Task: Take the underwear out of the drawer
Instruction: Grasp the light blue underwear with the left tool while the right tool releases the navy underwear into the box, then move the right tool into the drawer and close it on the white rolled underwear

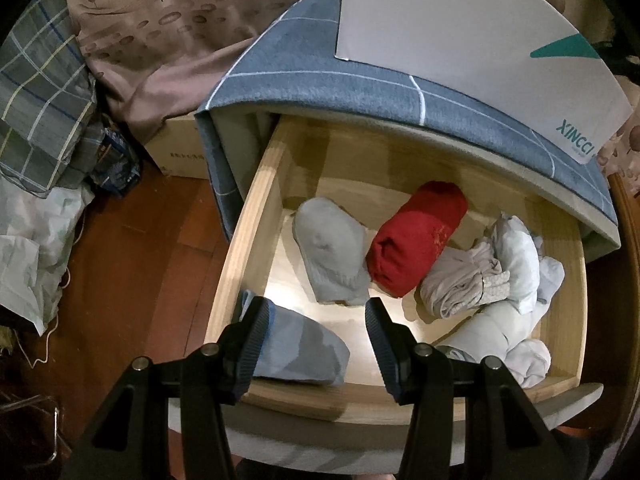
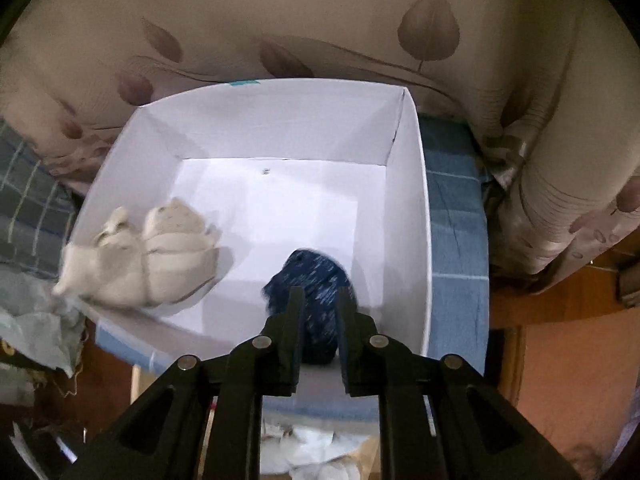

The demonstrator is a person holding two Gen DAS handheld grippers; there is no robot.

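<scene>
Right gripper [image 2: 318, 300] over white box [image 2: 416, 200], jaws narrow around dark blue roll [image 2: 316, 280]; left gripper [image 1: 316, 320] over open drawer [image 1: 256, 216], jaws wide, holding nothing.

Both grippers point steeply down. Pad contact on the blue roll cannot be made out; its near end is hidden behind the fingers, long axis running away from the jaws. Cream bundle [image 2: 160, 256] lies left. Under the left jaws: grey-blue fold [image 1: 304, 348] partly hidden by the left finger; grey roll [image 1: 332, 252] and red roll [image 1: 416, 236] beyond, both lying diagonally.

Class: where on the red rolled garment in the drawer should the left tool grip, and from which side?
Grip the red roll across its narrow middle, coming from above. It lies lengthwise, with grey bundles close on either side, so only its top is free.
</scene>
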